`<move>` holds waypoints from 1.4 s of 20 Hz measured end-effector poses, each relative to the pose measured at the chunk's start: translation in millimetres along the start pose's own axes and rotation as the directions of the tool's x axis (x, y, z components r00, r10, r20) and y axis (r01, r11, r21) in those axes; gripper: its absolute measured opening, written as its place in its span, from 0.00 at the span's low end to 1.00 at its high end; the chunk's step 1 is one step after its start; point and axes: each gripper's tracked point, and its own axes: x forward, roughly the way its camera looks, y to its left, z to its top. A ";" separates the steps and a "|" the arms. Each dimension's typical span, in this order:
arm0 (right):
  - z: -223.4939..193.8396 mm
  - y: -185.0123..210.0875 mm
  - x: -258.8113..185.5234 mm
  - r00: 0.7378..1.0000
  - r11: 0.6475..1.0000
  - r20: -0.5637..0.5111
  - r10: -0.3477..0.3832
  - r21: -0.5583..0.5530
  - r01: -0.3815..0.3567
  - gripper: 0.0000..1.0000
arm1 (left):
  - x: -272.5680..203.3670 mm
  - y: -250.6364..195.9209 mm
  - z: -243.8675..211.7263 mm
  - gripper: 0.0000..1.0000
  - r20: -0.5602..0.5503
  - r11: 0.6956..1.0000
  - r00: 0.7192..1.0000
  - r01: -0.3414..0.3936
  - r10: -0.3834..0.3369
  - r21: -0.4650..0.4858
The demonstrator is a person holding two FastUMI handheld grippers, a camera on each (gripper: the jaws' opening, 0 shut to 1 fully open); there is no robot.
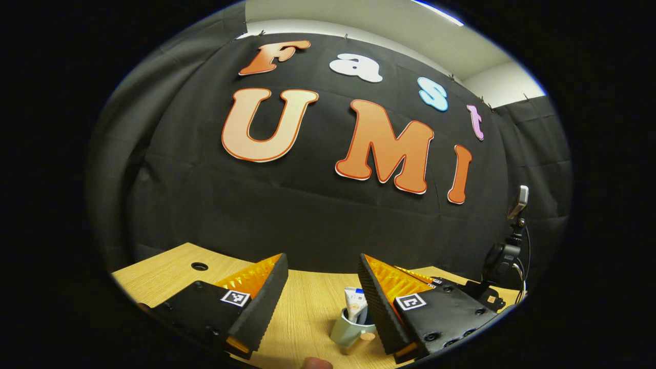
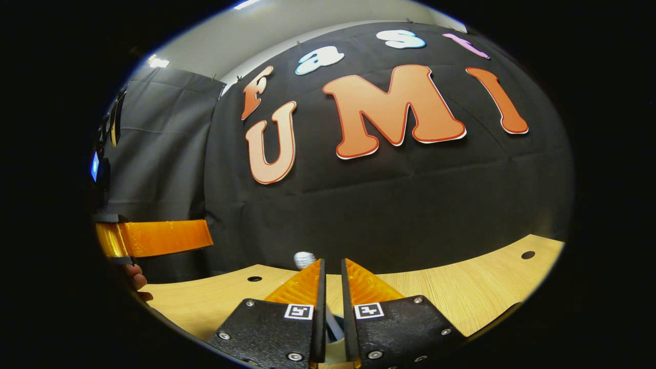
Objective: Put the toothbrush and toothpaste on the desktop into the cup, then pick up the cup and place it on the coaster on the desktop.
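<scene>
The left gripper hung above the desktop with its jaws spread wide and nothing between them. Just inside its right-hand finger stood the cup, a pale green-grey tumbler, upright. The toothpaste already stood in it, a white tube with blue print poking above the rim. A tan, rounded piece lay against the cup's foot; whether that was the coaster could not be told.

In the right gripper view the right gripper had its jaws drawn to a narrow slit. A slim pale handle ran down between them toward the cup's rim directly below, and the white bristled head of the toothbrush stood up just past the left fingertip. Whether both fingers pressed the handle was not clear.

So the toothpaste step looked done and the toothbrush seemed to be going in or just in. Carrying the cup to the coaster remained.
</scene>
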 end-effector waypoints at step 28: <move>130.7 -129.9 -237.1 0.955 0.933 -0.041 -0.295 -0.227 0.278 0.91 | 10.2 -87.0 -132.8 0.93 -0.808 0.952 0.571 0.303 -0.149 0.039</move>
